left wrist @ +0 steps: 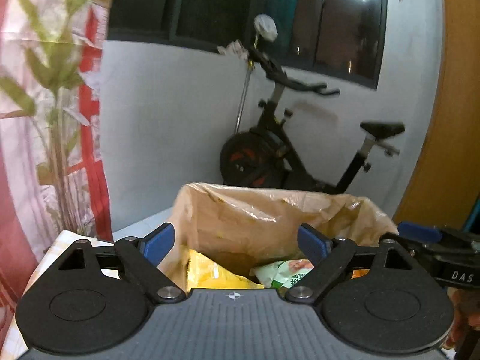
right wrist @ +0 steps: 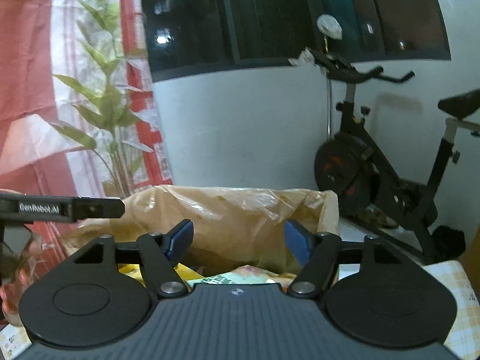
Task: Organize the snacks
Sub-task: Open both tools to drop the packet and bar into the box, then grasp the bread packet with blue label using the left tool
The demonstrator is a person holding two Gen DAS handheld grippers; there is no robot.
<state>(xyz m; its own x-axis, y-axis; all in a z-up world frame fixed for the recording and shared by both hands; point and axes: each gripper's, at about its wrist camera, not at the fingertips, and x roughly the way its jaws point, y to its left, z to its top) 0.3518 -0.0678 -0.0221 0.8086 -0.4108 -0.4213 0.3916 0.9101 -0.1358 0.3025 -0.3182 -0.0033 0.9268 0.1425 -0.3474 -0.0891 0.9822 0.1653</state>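
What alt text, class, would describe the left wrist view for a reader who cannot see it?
The left gripper is open and empty above a box lined with a tan plastic bag, where a yellow snack packet and a green and white one lie. An exercise bike stands behind against a pale wall.

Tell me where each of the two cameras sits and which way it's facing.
Left wrist: on the left gripper, looking forward over the open bag of snack packets; the right gripper pokes in at right.
Right wrist: on the right gripper, facing the same bag; the left gripper enters at left.
Shared: bag, exercise bike, window, plant.
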